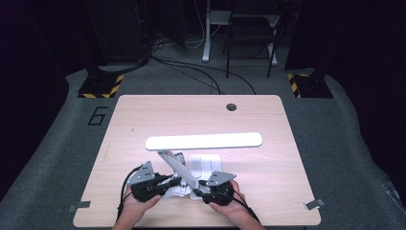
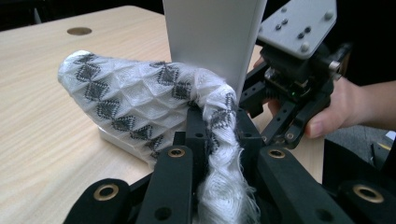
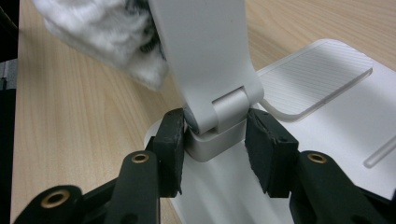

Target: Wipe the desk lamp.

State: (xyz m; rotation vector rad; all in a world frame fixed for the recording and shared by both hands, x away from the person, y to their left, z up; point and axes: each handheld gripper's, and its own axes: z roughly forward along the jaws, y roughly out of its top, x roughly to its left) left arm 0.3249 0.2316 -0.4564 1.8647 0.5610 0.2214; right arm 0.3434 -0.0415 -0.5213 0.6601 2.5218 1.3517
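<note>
Wiping underway: left gripper pinches cloth against lamp arm at table's six o'clock, right gripper clamps hinge, lamp head apparently unwiped.

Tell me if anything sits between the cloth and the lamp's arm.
Nothing visible does. The left gripper is shut on the patterned white cloth, which already presses against the white lamp arm. The right gripper straddles the hinge at the lamp base.
</note>
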